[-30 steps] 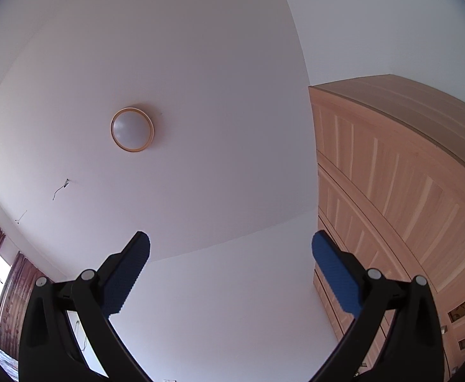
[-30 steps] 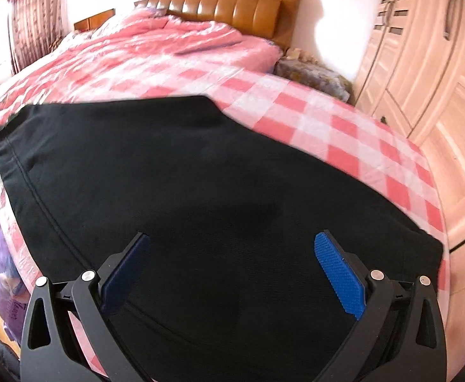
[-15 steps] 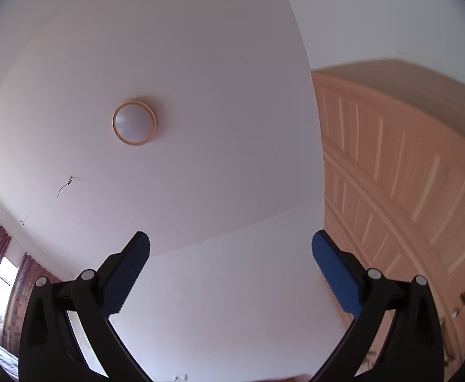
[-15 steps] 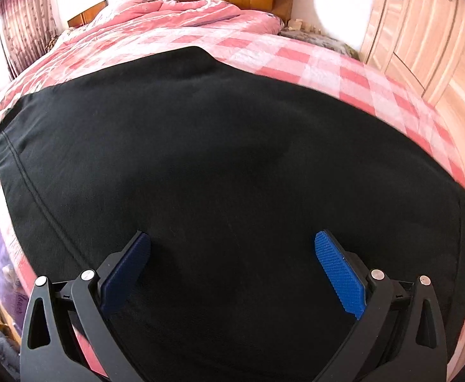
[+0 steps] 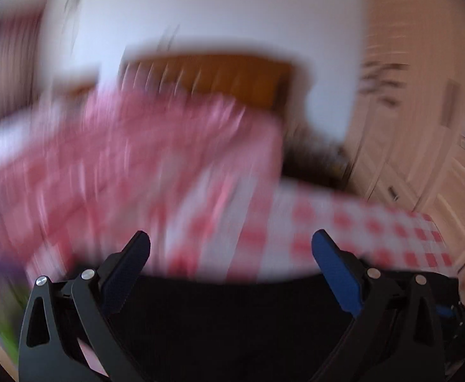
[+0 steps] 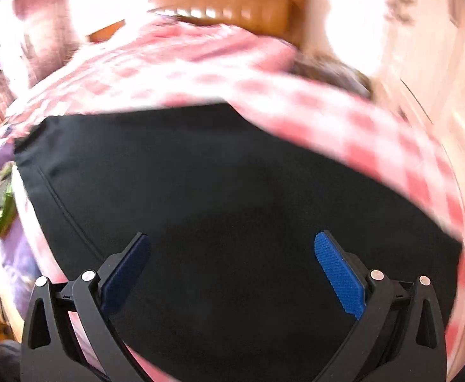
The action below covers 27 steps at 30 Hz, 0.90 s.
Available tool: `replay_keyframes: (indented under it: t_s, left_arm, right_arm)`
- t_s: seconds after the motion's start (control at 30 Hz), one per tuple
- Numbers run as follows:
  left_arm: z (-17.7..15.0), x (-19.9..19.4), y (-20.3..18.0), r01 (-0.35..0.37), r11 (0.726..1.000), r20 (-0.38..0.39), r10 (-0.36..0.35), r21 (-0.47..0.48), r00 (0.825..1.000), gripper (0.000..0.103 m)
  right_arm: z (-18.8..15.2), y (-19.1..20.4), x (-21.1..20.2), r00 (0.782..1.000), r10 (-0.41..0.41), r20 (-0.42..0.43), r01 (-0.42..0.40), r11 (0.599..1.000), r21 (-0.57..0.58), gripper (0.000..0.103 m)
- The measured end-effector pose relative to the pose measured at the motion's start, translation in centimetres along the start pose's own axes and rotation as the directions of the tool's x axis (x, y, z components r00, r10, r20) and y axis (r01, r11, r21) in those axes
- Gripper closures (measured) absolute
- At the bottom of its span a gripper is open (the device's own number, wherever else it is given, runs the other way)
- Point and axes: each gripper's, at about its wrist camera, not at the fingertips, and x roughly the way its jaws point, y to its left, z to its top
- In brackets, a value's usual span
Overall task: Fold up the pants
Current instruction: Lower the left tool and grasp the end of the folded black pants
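Left gripper (image 5: 230, 248) has swung down from the ceiling toward the bed (image 5: 343, 232) – blurry, jaws wide, empty. Right gripper (image 6: 232, 250) hovers wide open, holding nothing, over the black pants (image 6: 219, 191) spread flat on the checked cover – slightly farther back than before.

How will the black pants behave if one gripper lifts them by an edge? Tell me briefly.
The black pants lie flat and follow the bed's curve, so they are probably floppy and would drape rather than hold shape. Their wide spread over the checked bedding suggests a single-edge lift would drag and bunch. The smooth-looking fabric might slip.
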Motion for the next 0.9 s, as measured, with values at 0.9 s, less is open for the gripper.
replay_keyframes:
  t_s: [0.9]
  left_arm:
    - [-10.5, 4.1, 28.1, -0.036, 0.727, -0.045, 0.008, -0.686, 0.999, 0.002]
  right_arm:
    - [16.1, 29.7, 17.5, 0.827, 0.476, -0.3, -0.562, 0.676, -0.477, 0.004]
